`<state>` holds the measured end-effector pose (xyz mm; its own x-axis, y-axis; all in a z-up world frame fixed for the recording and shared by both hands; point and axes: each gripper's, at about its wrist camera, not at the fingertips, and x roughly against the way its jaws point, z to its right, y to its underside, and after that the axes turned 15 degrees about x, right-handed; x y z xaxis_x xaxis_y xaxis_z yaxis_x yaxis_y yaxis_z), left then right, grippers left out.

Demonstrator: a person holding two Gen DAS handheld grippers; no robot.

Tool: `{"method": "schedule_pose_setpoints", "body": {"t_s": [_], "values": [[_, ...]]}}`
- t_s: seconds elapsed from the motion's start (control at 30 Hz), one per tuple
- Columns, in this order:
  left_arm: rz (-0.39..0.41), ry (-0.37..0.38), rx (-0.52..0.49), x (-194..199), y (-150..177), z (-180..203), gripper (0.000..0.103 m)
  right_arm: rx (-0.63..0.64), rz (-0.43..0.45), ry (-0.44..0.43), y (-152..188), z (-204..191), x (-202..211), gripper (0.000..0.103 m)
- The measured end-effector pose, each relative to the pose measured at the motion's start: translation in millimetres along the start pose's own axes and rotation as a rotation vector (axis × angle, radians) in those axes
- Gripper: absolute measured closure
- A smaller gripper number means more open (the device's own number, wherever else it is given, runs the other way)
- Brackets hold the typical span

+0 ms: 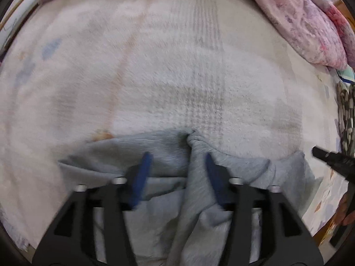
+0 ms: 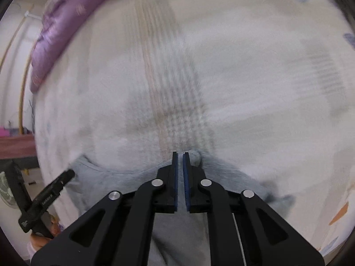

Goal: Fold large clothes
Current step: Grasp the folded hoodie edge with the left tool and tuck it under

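Note:
A pale grey-blue garment (image 1: pixel 159 150) lies rumpled on a white fluffy blanket (image 1: pixel 155 66). My left gripper (image 1: pixel 177 161) points down over it and is open. Its blue pads (image 1: pixel 143 168) stand wide apart, and a raised ridge of the cloth runs between them, close to the right pad. In the right wrist view the same garment (image 2: pixel 106 177) lies under my right gripper (image 2: pixel 180 155). Its blue pads are a narrow slit apart with nothing pinched between them. A small bump of cloth (image 2: pixel 196 157) sits just right of the tips. Each gripper shows at the edge of the other's view, the right gripper (image 1: pixel 330 157) and the left gripper (image 2: pixel 53 190).
A pink floral quilt (image 1: pixel 310 26) is heaped at the far right of the bed. A purple quilt (image 2: pixel 55 40) lies along its far left edge. A dark patterned cloth (image 1: pixel 346 115) sits at the right edge. Beyond the bed stands a wooden surface (image 2: pixel 15 146).

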<state>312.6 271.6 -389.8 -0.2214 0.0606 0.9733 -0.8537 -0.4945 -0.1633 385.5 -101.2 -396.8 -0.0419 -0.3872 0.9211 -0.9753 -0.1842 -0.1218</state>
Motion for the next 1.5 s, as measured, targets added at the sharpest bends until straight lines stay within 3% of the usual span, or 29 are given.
{"method": "schedule_pose_setpoints", "body": {"t_s": [0.03,0.1,0.17,0.23,0.3,0.4,0.53,0.63,0.73,0.77,0.83,0.87,0.9,0.93,1.07,1.1,1.2,1.3,1.37,1.43,1.47,1.5], "values": [[0.001,-0.004,-0.005,7.7,-0.1,-4.4,0.035,-0.006,0.016,-0.003,1.0,4.0,11.9,0.084],[-0.001,-0.012,-0.010,16.7,-1.8,-13.2,0.031,-0.016,0.022,0.008,0.3,13.1,28.4,0.057],[0.002,-0.028,-0.016,23.2,-4.3,-21.3,0.024,0.007,0.035,0.033,0.0,18.9,43.8,0.055],[0.009,-0.049,-0.030,27.4,-7.3,-30.6,0.024,0.035,0.041,0.046,1.7,15.7,47.5,0.048],[-0.001,-0.079,-0.037,28.2,-11.5,-45.6,0.016,0.060,0.028,0.072,1.7,16.6,48.8,0.041],[-0.007,-0.107,-0.042,23.4,-18.5,-65.7,0.014,0.079,-0.009,0.105,7.7,23.4,49.8,0.038],[-0.035,-0.217,-0.065,-3.4,-29.7,-96.8,0.013,0.082,-0.056,0.117,27.2,32.7,50.8,0.035],[-0.133,-0.192,-0.027,-31.1,-36.8,-114.9,0.013,0.114,-0.098,0.136,39.6,32.7,43.7,0.032],[-0.231,-0.088,-0.002,-52.4,-35.3,-117.0,0.015,0.126,-0.152,0.150,48.0,33.0,28.8,0.032],[-0.240,-0.087,-0.001,-58.2,-33.3,-116.3,0.015,0.120,-0.169,0.151,49.7,33.7,22.6,0.032],[-0.223,-0.086,-0.042,-57.2,-31.1,-110.5,0.029,0.104,-0.187,0.150,50.7,34.7,14.2,0.032],[-0.215,-0.050,-0.073,-50.3,-29.8,-105.9,0.059,0.096,-0.194,0.146,50.0,35.4,9.7,0.032],[-0.219,-0.011,-0.090,-44.6,-28.2,-103.1,0.095,0.092,-0.198,0.142,49.5,35.9,7.3,0.032],[-0.235,0.032,-0.103,-39.1,-26.0,-100.6,0.095,0.089,-0.201,0.141,48.5,36.3,4.9,0.032],[-0.209,0.026,-0.236,-12.5,-18.5,-86.9,0.095,0.144,-0.224,0.123,37.9,32.1,-5.6,0.028],[-0.200,0.042,-0.233,-4.2,-19.2,-86.8,0.095,0.163,-0.233,0.115,34.8,30.8,-9.4,0.020],[-0.188,0.097,-0.207,12.8,-20.1,-93.1,0.095,0.246,-0.268,0.099,21.5,25.4,-30.8,0.016],[-0.169,0.085,-0.217,19.7,-16.2,-97.8,0.095,0.276,-0.331,0.075,12.0,23.1,-63.0,0.010],[-0.162,0.082,-0.209,19.6,-13.8,-101.7,0.095,0.280,-0.382,0.103,12.6,21.8,-84.9,0.008],[-0.154,0.080,-0.189,18.8,-13.1,-106.4,0.095,0.313,-0.396,0.213,13.1,4.4,-90.6,0.014],[-0.153,0.081,-0.181,18.3,-11.9,-108.3,0.095,0.332,-0.377,0.220,13.8,-3.3,-86.7,0.035],[-0.153,0.081,-0.171,18.1,-11.9,-109.8,0.095,0.324,-0.357,0.200,14.5,-7.1,-81.6,0.065]]}}
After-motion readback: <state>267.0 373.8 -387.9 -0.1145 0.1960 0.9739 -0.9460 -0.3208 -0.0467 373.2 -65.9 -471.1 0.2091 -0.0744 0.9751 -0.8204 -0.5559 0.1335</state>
